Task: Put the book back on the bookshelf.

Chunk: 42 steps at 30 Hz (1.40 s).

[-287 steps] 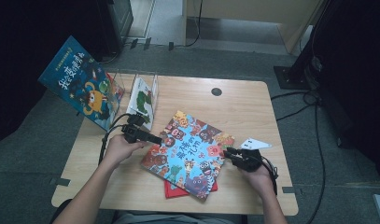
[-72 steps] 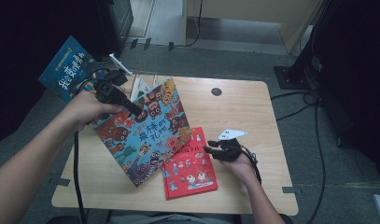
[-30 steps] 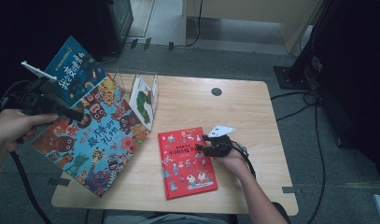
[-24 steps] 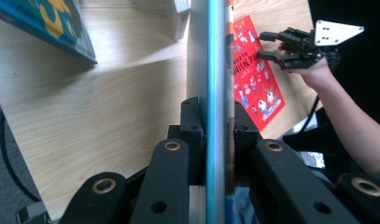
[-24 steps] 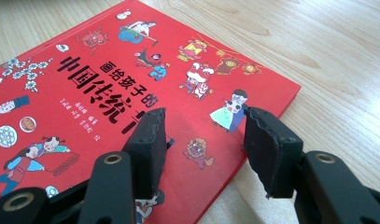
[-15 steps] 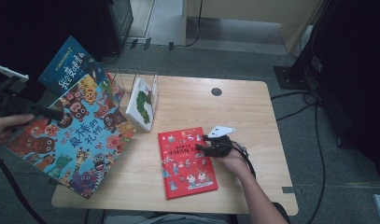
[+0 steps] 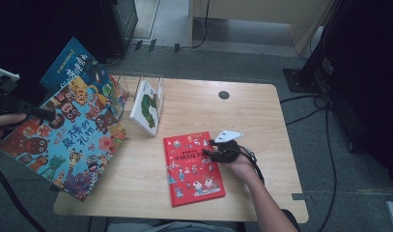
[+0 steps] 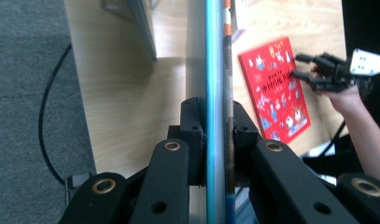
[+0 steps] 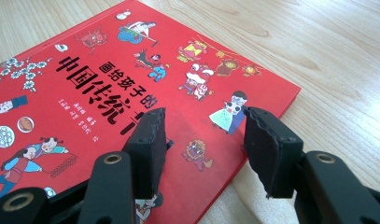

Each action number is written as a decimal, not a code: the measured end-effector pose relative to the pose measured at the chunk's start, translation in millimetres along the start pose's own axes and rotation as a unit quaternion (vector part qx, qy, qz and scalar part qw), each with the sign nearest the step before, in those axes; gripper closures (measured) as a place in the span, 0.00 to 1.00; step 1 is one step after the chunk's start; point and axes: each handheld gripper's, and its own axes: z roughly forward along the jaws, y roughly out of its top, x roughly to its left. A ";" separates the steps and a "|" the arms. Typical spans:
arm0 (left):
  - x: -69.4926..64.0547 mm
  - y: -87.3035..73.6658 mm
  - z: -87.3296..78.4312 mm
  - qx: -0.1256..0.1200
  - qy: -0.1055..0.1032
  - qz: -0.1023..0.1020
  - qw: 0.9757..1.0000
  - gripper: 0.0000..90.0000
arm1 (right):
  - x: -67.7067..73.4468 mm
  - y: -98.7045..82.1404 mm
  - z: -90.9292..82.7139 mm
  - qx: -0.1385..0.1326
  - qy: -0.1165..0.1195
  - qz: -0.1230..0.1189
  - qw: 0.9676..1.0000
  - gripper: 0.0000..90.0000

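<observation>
Left gripper [image 8: 214, 140]: jaws clamped on the edge of the large monster picture book [image 7: 63, 133], held tilted off the left of the wire rack [image 7: 150, 104], partly over the table [image 7: 261, 125] edge; judged stiff, broad, glossy, likely to lever in a one-edge pinch, so grip near the spine; right gripper [image 9: 204, 140]: jaws apart, gripping nothing, resting over the red book [image 7: 194, 169], which lies flat right of the rack; left hand cut off at the frame edge; rack wires faint.
</observation>
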 end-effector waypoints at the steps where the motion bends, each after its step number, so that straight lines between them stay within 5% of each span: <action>1: 0.0 0.0 0.0 0.000 0.000 0.000 1.000 0.91 | 0.0 0.0 0.0 0.000 0.000 0.000 1.000 0.54; 15: 10.7 26.9 -15.8 -0.026 0.016 -0.044 0.999 0.91 | -0.6 -0.2 0.2 -0.002 0.000 -0.002 1.000 0.54; 28: 17.7 45.1 -38.9 -0.054 0.030 -0.062 0.996 0.91 | -0.1 -0.1 0.2 -0.002 0.000 -0.002 1.000 0.54; 36: 12.5 64.9 -35.0 -0.071 0.037 -0.063 0.995 0.91 | -0.1 -0.6 0.1 -0.003 0.000 -0.003 1.000 0.55; 42: 10.1 87.7 -17.3 -0.062 0.035 -0.050 0.996 0.91 | 3.9 -1.0 -4.3 0.009 -0.007 0.004 1.000 0.55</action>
